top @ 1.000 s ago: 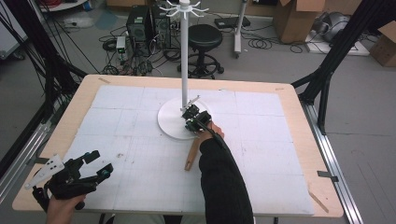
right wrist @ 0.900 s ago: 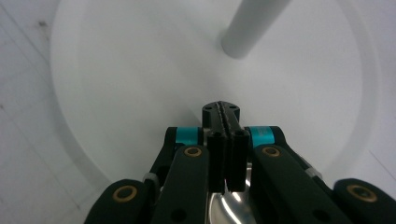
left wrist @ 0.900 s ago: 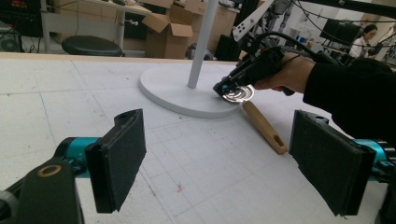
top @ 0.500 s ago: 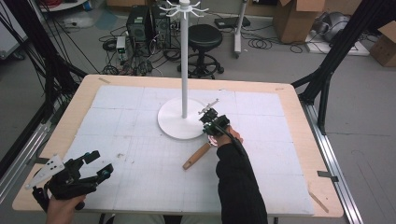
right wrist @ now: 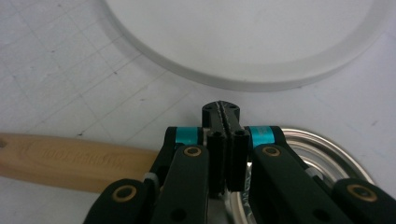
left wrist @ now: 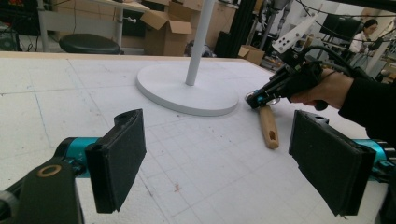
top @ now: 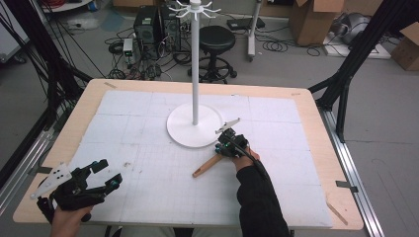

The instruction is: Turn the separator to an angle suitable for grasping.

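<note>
R tool [top: 228, 146] is sitting just right of centre in the high view, jaws pressed together over a utensil w/ a wooden handle [top: 207, 166] that's lying flat on the worktop [top: 148, 103], slanting toward lower left. In the right gripper view, the pads are meeting w/ no gap, a round metal ring [right wrist: 322, 154] is showing at lower right behind them, and the handle is running off the left edge; faint embossed lettering is showing on the wood, too blurred to read. Can't tell if the pads are pinching any part of the utensil. White stand base [top: 194, 124] is lying just above it, pole rising to the top of frame. L tool [top: 101, 174] is resting at lower left, jaws spread wide, nothing betw. them. No other labels readable.
</note>
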`<state>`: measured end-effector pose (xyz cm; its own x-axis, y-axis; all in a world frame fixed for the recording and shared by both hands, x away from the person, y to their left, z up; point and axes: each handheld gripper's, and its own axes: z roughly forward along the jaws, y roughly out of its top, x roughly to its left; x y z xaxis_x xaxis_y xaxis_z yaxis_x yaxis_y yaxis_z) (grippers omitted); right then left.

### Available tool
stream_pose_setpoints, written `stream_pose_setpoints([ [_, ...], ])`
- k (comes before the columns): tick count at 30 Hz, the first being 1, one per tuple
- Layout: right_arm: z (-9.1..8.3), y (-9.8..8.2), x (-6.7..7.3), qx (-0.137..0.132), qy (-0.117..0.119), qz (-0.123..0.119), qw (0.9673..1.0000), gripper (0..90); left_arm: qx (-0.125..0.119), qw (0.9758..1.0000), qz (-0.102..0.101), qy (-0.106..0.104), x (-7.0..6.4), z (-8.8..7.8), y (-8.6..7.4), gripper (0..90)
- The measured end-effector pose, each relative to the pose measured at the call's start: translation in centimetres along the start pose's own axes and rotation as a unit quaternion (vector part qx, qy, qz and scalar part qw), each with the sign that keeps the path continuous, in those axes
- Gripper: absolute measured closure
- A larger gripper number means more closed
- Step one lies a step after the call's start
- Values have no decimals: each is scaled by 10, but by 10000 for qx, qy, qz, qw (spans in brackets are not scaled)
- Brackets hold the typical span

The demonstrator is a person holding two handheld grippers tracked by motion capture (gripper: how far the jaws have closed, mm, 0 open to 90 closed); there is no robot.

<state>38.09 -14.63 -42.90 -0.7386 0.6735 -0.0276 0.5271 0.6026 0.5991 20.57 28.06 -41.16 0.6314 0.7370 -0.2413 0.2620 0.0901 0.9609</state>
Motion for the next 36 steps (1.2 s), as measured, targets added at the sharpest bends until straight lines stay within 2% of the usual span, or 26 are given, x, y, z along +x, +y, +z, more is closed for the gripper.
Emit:
stream_pose_setpoints([
  [2,-3,-4,-1,-68,37,81,9999,899,-3,10000,0,-1,0,0,0,192],
  [4,-5,-5,-1,-64,-4,21,10000,899,1,10000,-2,-6,0,0,0,192],
  [8,-17,-16,-4,238,-162,-50,9996,900,20,10000,22,-22,-1,1,0,192],
  [12,-25,-24,-6,297,-184,33,9994,900,32,10000,29,-26,-2,1,0,192],
  [14,-36,-37,-7,373,-204,108,9990,900,32,10000,15,-27,-1,1,0,192],
  [15,-36,-37,-7,373,-204,108,9990,900,32,10000,15,-27,-1,1,0,192],
  [16,-44,-48,-7,409,-189,167,9988,900,36,10000,21,-30,-1,2,0,192],
  [17,-44,-48,-7,409,-189,167,9988,900,39,10000,21,-28,-1,2,0,192],
  [20,-62,-72,-9,437,-235,381,9980,900,62,10000,46,-37,-3,3,0,192],
  [22,-71,-86,-10,357,-234,557,9975,899,67,10000,52,-34,-3,3,0,192],
  [23,-71,-86,-10,357,-234,557,9975,899,70,10000,62,-34,-3,4,0,192],
  [24,-81,-99,-12,45,-155,754,9970,888,94,9999,67,-33,-3,4,-1,192],
  [26,-95,-108,-10,-512,1,906,9946,886,109,9999,55,-32,-3,5,-1,192],
  [27,-95,-108,-10,-512,1,906,9946,886,109,9999,55,-32,-3,5,-1,192],
  [28,-107,-113,-4,-854,61,849,9927,898,126,9999,73,-30,-3,6,-1,192],
  [29,-110,-115,0,-910,53,703,9934,899,130,9999,76,-32,-3,6,-1,192],
  [30,-113,-117,5,-901,58,595,9941,900,136,9999,66,-26,-3,7,-1,192],
  [32,-112,-120,17,-905,218,303,9952,900,150,9999,78,-29,-4,7,-1,192],
  [33,-112,-120,17,-905,218,303,9952,900,150,9999,78,-29,-4,7,-1,192],
  [34,-107,-121,31,-918,455,54,9947,900,143,9999,86,-23,-4,7,-1,192],
  [36,-100,-121,45,-881,705,-242,9933,900,143,9999,91,-21,-4,6,-1,192],
])
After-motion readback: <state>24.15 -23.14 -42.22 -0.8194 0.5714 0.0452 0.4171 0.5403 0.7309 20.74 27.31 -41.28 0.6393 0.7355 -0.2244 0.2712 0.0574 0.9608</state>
